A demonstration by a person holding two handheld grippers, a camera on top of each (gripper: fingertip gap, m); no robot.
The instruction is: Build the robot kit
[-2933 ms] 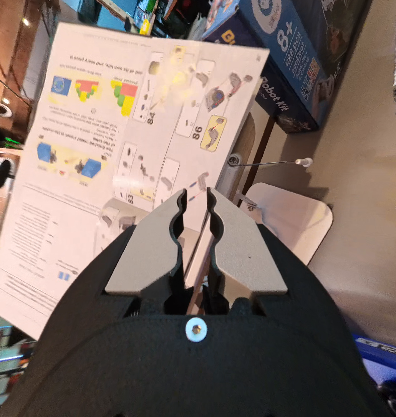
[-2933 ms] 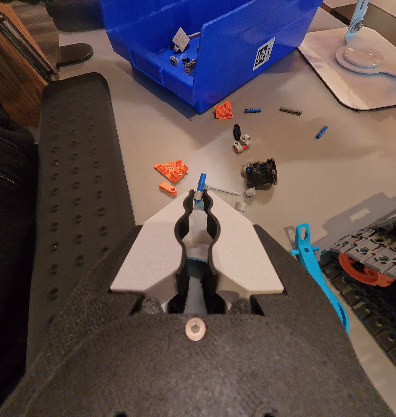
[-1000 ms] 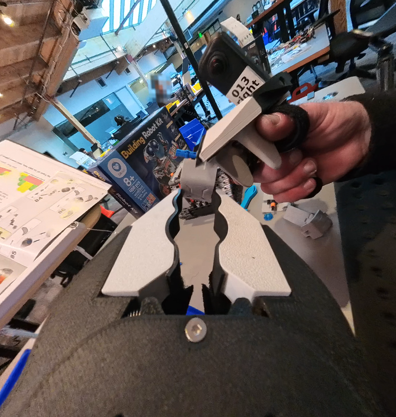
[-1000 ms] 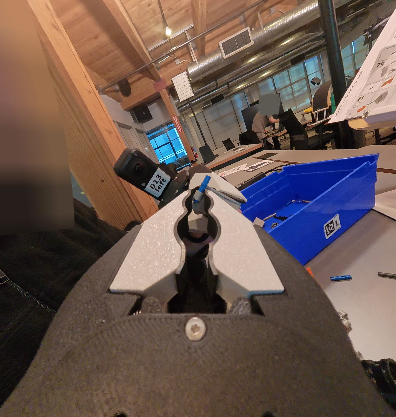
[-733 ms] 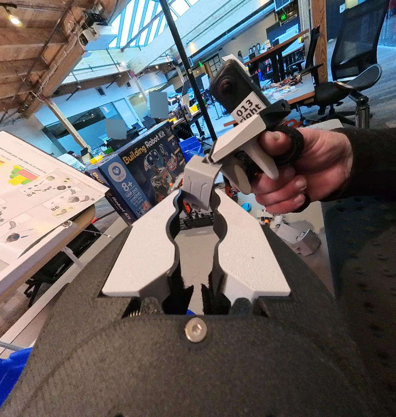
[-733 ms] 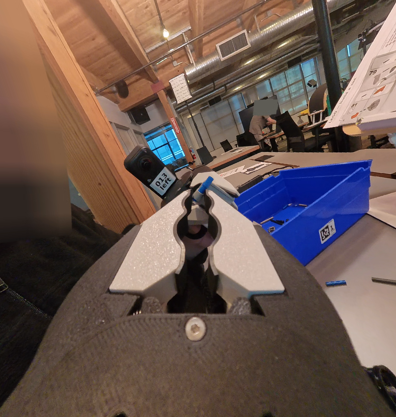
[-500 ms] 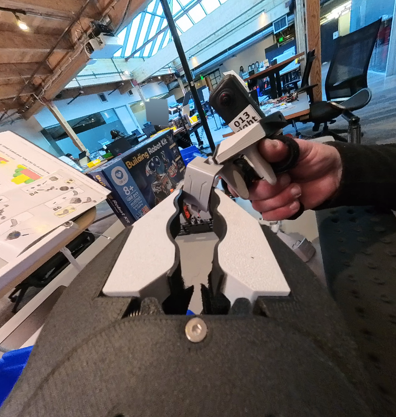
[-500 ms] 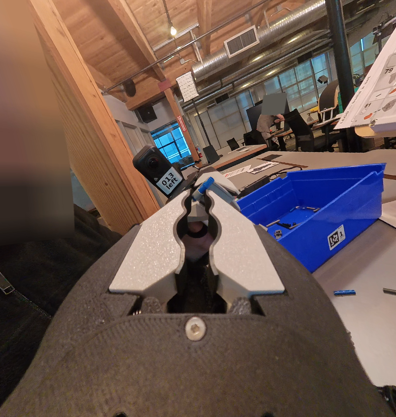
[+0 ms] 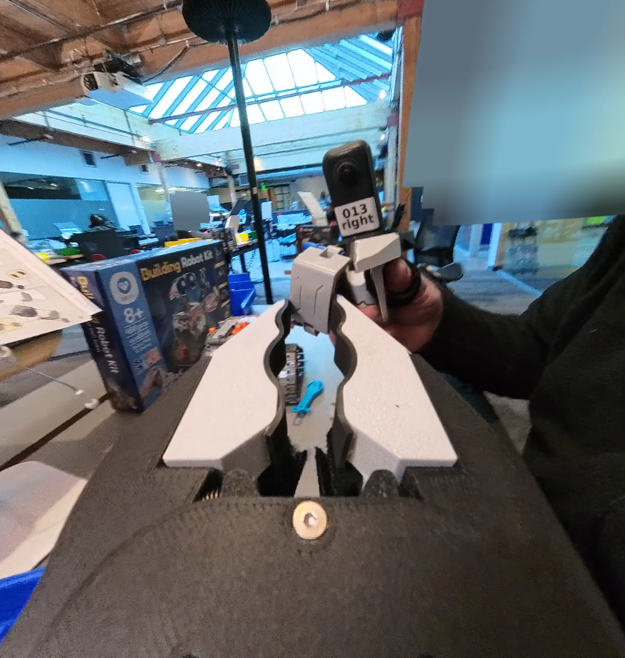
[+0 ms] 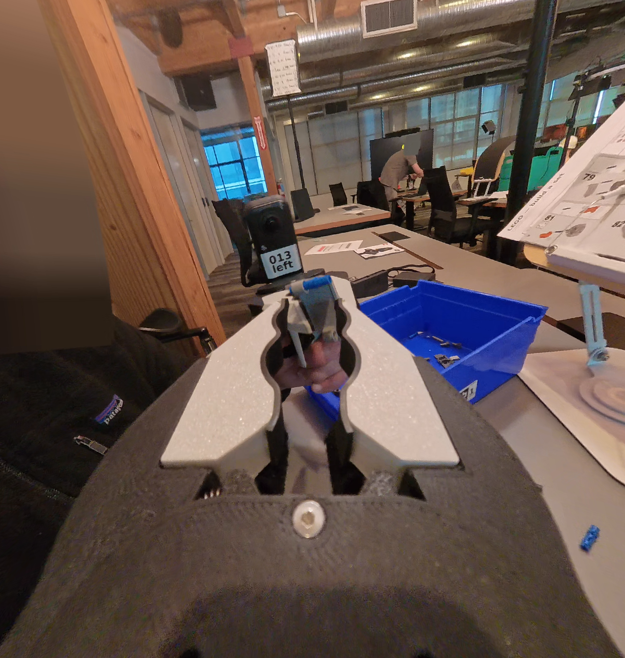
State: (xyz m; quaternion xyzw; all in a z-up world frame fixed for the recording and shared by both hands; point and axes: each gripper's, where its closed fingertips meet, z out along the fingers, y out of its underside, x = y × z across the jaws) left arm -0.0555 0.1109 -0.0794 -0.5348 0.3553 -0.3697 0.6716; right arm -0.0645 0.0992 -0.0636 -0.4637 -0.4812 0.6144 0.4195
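A grey panel piece [image 9: 312, 285] with a blue pin [image 10: 316, 283] across its top is held in the air between both grippers, which face each other. My left gripper [image 9: 311, 306] is shut on the panel's lower part. My right gripper [image 10: 312, 299] has its jaws spread on either side of the same piece [image 10: 314, 313], with small gaps. In the left wrist view a hand [image 9: 410, 309] holds the right gripper under its black camera [image 9: 353, 185]. The left gripper's camera [image 10: 271, 235] shows beyond the piece.
A blue bin [image 10: 482, 341] with small parts sits to the right, beside a tilted instruction sheet [image 10: 588, 199] on a stand base [image 10: 606, 398]. A blue kit box [image 9: 150, 320], a tracked model [image 9: 291, 370] and a blue tool [image 9: 309, 391] lie on the grey table. A loose blue pin [image 10: 590, 537] lies nearby. My left and right fingertips are right by each other.
The right jaws have spread wider around the grey piece and the left jaws have narrowed onto it. The blue pin now lies crosswise. Both grippers have levelled out.
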